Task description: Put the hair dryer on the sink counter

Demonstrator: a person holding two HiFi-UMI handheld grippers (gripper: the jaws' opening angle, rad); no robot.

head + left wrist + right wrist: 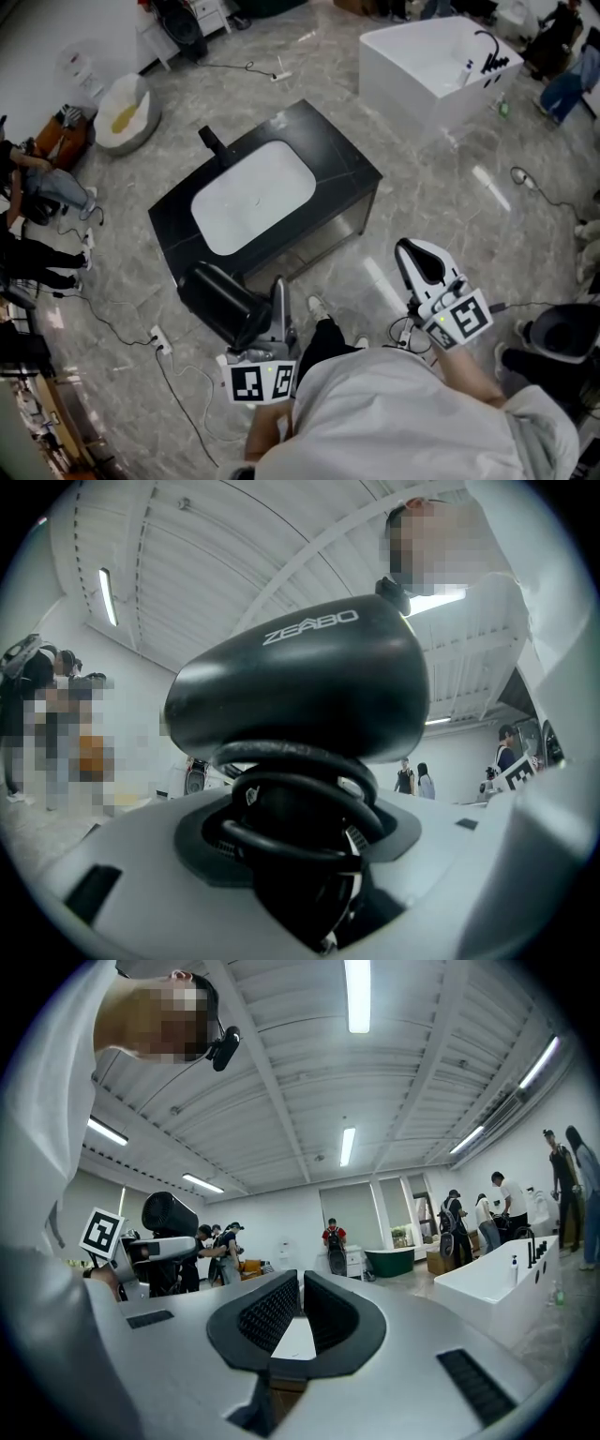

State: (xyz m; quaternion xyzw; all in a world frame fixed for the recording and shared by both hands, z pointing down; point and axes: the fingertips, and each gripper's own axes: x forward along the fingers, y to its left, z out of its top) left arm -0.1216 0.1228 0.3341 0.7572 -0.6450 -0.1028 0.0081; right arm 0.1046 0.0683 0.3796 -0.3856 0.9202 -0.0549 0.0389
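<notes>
gripping the hair dryer [300,682] at its handle, the left hand-held gripper [298,832] holds the barrel level, crosswise.

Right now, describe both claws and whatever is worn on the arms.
The left claw and right claw are smooth white moulded shells lined with black ribbed pads. Each carries a cube printed with black-and-white square markers. The person wears a white top.
</notes>
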